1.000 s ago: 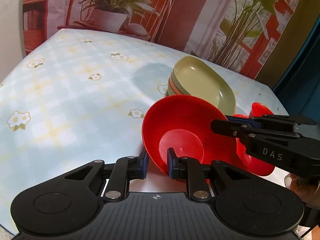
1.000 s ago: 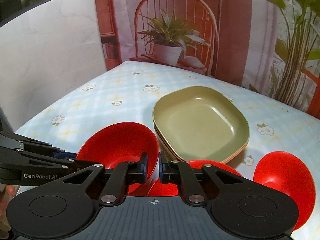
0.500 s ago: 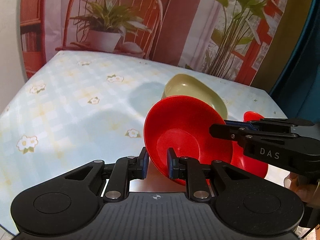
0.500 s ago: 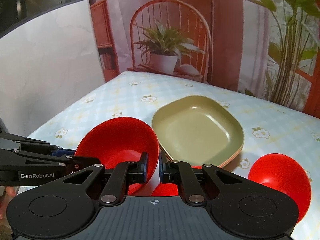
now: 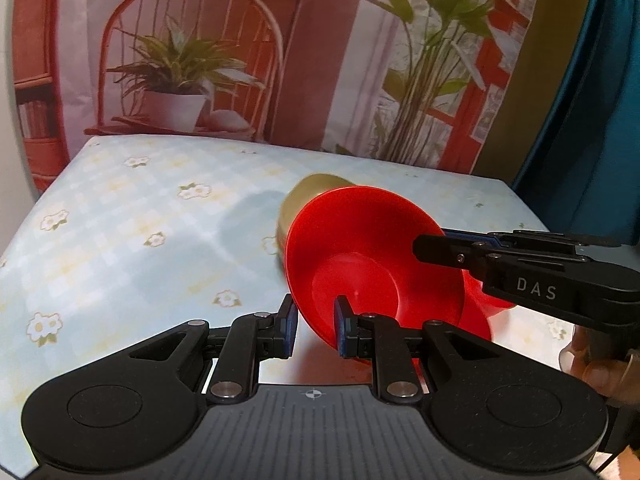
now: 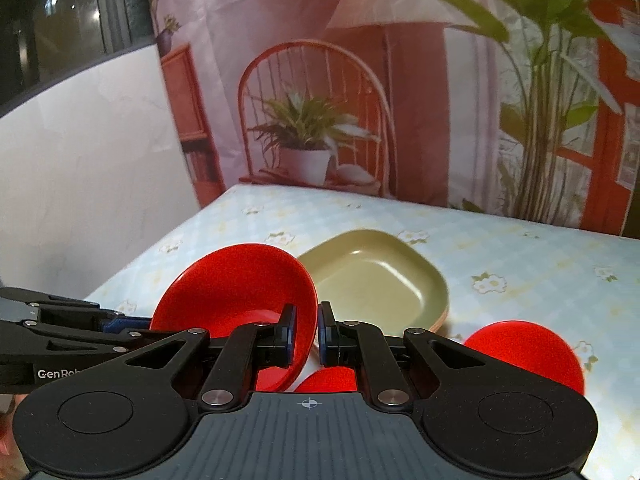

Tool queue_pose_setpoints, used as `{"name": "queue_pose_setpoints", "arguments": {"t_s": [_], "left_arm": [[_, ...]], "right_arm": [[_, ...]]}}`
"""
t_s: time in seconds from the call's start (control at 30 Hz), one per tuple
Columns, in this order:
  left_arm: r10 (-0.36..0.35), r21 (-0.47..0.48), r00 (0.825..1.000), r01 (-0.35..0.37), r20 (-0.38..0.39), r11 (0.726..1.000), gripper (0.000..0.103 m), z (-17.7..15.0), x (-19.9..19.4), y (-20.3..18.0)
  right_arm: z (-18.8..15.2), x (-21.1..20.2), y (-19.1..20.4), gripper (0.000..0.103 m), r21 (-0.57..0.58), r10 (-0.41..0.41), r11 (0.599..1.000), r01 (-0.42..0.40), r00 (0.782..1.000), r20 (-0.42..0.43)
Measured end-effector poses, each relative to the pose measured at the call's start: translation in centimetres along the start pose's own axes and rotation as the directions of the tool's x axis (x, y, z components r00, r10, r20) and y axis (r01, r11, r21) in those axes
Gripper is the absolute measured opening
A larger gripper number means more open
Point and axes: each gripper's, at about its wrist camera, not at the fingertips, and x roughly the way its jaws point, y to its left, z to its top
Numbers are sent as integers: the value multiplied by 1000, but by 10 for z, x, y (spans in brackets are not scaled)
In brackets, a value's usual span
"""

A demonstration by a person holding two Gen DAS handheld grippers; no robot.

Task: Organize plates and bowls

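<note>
Pinching the near rim of a glossy red plastic bowl (image 5: pixel 372 264), the left gripper (image 5: pixel 314 330) holds it tilted above the pale floral-check tablecloth (image 5: pixel 120 232). The right gripper (image 6: pixel 306 334) grips the same bowl's opposite rim, jaws pressed nearly together. Behind it sits a stack of olive-green square plates (image 6: pixel 372 284); two more red bowls (image 6: pixel 528 356) rest near the front.

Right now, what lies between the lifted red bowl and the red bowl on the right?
The stack of green plates, set slightly farther back; the right wrist view shows it.
</note>
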Motion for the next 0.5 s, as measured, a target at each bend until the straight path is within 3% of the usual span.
{"name": "queue_pose_setpoints", "arguments": {"t_s": [0.5], "left_arm": [[-81,87,996,84,-33,993,21,22,18,-45]], "right_arm": [[2,-45,-51,11,117,-62,992,54,996,69]]}}
